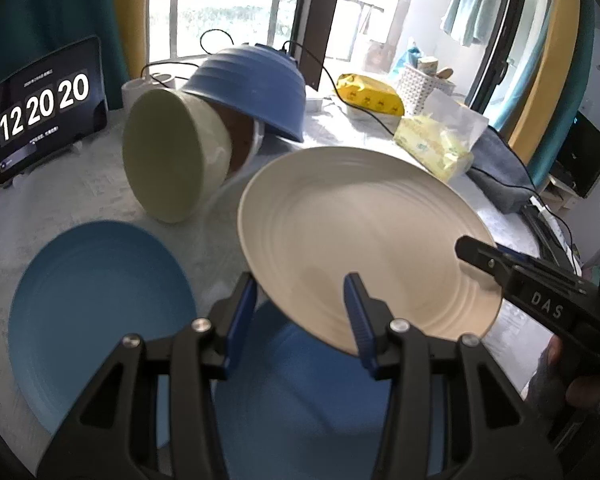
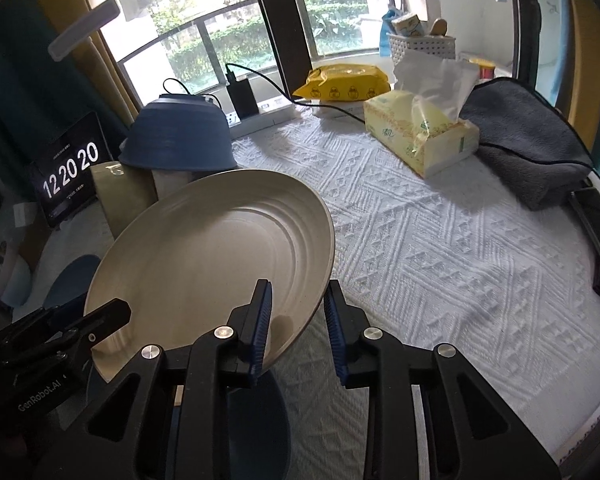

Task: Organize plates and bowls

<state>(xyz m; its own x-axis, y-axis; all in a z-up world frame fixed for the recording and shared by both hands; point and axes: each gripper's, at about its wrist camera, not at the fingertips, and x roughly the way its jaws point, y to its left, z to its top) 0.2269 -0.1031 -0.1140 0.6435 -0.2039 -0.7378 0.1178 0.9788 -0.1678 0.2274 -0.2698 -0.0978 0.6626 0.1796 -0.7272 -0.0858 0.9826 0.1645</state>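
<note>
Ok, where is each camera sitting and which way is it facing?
Left wrist: on the left gripper, angled down at the cream plate and blue plates; right gripper enters from the right.
Right wrist: on the right gripper, angled down across the table; left gripper shows lower left.
Shared: cream plate, clock tablet, tissue box.

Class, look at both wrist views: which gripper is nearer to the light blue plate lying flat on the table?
Left. The left gripper holds the cream plate's rim just beside the light blue plate. The right gripper grips the cream plate's far edge, farther away.
</note>
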